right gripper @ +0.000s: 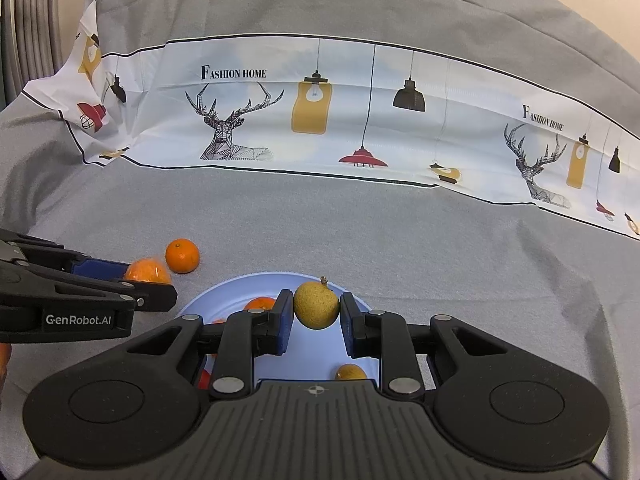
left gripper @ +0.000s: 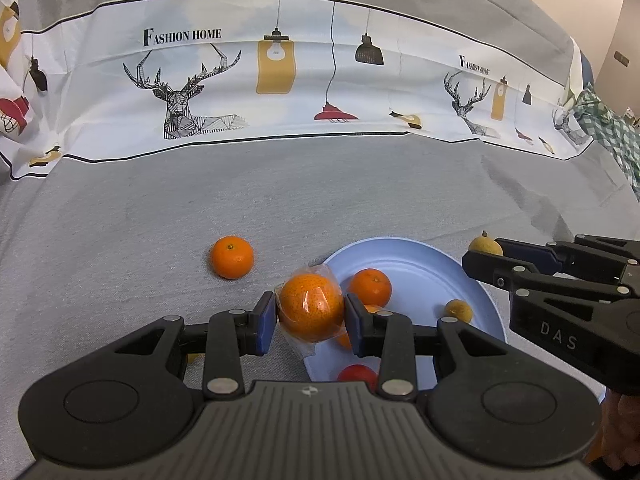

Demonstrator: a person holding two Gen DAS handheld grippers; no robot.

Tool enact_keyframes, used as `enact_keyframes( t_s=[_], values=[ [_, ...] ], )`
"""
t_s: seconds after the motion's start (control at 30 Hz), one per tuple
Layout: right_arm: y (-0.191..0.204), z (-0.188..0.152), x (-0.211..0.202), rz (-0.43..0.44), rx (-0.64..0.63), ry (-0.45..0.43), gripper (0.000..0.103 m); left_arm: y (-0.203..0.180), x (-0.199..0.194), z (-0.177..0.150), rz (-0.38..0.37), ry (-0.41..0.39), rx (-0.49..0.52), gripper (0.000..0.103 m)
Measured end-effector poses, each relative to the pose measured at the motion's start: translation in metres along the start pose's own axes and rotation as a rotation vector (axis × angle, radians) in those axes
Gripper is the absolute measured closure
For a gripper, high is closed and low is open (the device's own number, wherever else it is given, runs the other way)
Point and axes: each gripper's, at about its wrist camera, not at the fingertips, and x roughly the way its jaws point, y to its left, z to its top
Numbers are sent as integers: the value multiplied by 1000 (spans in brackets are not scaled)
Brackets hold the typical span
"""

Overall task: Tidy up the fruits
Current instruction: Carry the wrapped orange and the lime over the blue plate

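Note:
My left gripper (left gripper: 310, 314) is shut on a plastic-wrapped orange (left gripper: 311, 307), held at the left rim of the pale blue plate (left gripper: 416, 268). My right gripper (right gripper: 316, 312) is shut on a small yellow-brown longan (right gripper: 316, 305), held over the plate (right gripper: 224, 296). It shows in the left wrist view (left gripper: 480, 258) at the plate's right edge. On the plate lie an orange (left gripper: 370, 287), a longan (left gripper: 459, 311) and a red fruit (left gripper: 358, 376), partly hidden by the fingers. A loose orange (left gripper: 232, 257) sits on the cloth to the plate's left.
A grey cloth (left gripper: 160, 208) covers the surface. A white printed band with deer and lamps (left gripper: 280, 80) runs across the back. A green checked cloth (left gripper: 612, 128) lies at the far right.

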Motion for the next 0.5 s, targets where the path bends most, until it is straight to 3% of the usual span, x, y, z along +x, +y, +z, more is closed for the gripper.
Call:
enact_keyframes(
  t_s=[0.33, 0.5],
  values=[
    [-17, -3, 9, -87, 67, 74, 77, -1, -3, 0, -26, -9, -11, 63],
    [-26, -9, 15, -92, 118, 112, 77, -15, -1, -3, -129, 20, 22, 63]
  ],
)
